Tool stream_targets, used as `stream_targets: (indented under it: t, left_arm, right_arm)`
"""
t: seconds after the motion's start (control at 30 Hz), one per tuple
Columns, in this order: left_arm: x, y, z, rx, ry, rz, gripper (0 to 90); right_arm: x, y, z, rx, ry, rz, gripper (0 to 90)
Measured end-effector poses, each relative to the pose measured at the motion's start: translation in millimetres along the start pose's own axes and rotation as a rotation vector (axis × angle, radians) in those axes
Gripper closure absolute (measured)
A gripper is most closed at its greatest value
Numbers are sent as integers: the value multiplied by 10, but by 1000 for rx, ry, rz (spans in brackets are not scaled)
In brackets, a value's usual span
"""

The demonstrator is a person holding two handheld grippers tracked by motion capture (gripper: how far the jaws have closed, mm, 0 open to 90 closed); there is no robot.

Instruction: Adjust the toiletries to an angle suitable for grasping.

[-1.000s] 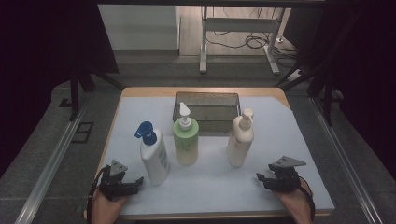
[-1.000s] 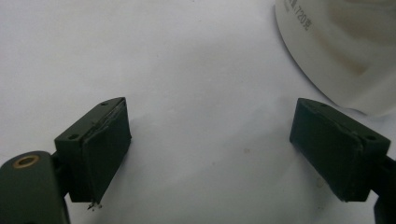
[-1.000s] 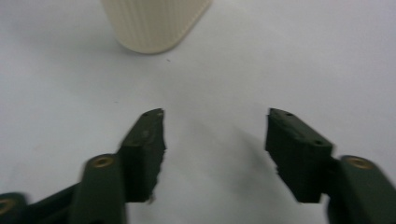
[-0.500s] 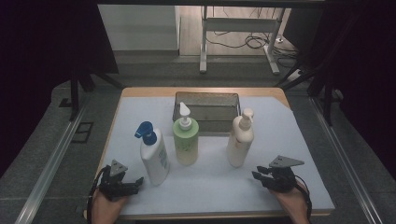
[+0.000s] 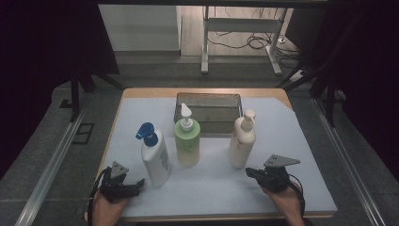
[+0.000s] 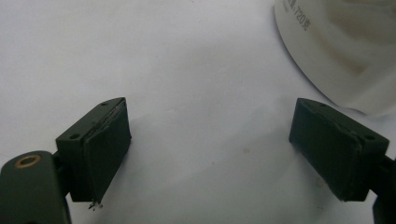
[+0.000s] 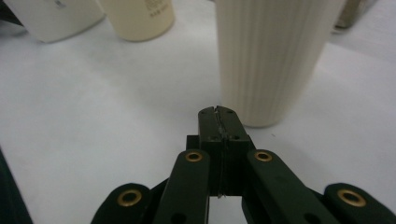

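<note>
Cream pump bottle upright on white tabletop, just beyond right hand-held gripper | right jaws pressed together, empty | left hand-held gripper jaws wide apart, empty, beside blue-capped white bottle | green bottle between them.

The high view looks forward and down from above the bench's near edge, taking in its whole top. The left gripper view sits close over the white surface, sharing the blue-capped bottle's base. The right gripper view looks low along the bench at the cream bottle, shared too.
</note>
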State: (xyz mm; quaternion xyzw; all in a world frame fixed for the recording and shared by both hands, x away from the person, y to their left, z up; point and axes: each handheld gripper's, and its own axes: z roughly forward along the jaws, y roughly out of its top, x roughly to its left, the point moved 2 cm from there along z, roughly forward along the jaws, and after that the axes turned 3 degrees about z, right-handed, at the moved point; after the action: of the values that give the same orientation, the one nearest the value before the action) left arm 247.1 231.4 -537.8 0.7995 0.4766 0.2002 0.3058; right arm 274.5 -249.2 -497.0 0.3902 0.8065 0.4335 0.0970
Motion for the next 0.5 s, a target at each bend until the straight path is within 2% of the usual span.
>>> stream_targets:
  t: [0.17,0.33,0.5]
  left_arm:
    - [-1,-1,0,0,0,-1,128]
    - [-1,-1,-1,0,1,1,128]
    - [-1,-1,-1,-1,1,0,128]
  right_arm:
    - [88,42,92,0,17,-14,896]
    - [159,65,219,16,4,-33,896]
    - [200,134,400,17,-29,-50,895]
